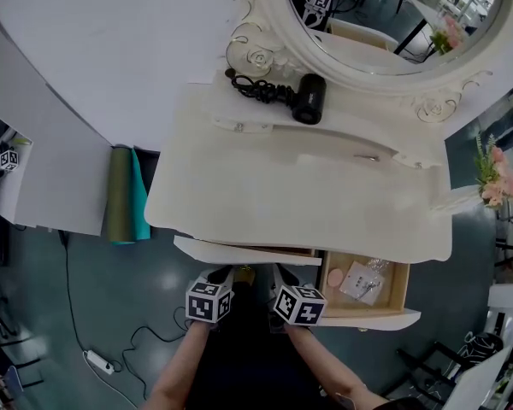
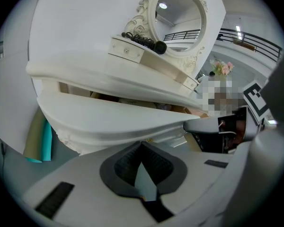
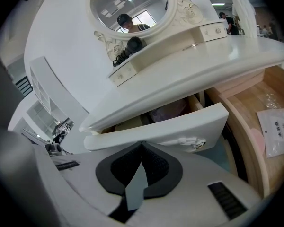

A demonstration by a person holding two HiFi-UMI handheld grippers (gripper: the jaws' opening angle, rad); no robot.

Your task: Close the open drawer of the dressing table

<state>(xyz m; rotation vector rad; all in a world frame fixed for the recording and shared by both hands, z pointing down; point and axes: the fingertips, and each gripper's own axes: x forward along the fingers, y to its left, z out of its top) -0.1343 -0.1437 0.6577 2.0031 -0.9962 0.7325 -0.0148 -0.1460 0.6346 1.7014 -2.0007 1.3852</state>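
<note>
The cream dressing table [image 1: 265, 195] has two drawers pulled out. The left drawer [image 1: 244, 251] is open a little, and its white front [image 2: 109, 122] [image 3: 170, 129] fills both gripper views, with a small handle [image 3: 195, 144] on it. My left gripper [image 1: 221, 274] [image 2: 142, 144] and right gripper [image 1: 282, 273] [image 3: 142, 144] are side by side with their tips at this front. Both are shut with nothing between the jaws. The right drawer [image 1: 400, 290] [image 3: 255, 122] is pulled out farther, and its wooden inside holds small packets [image 1: 362, 282] [image 3: 277, 131].
A black hair dryer [image 1: 308, 98] with a coiled cord lies on the raised shelf under the oval mirror [image 1: 393, 15]. Green and teal rolls [image 1: 126, 195] stand left of the table. A power strip [image 1: 98, 361] and cable lie on the floor. Pink flowers [image 1: 496, 178] are at right.
</note>
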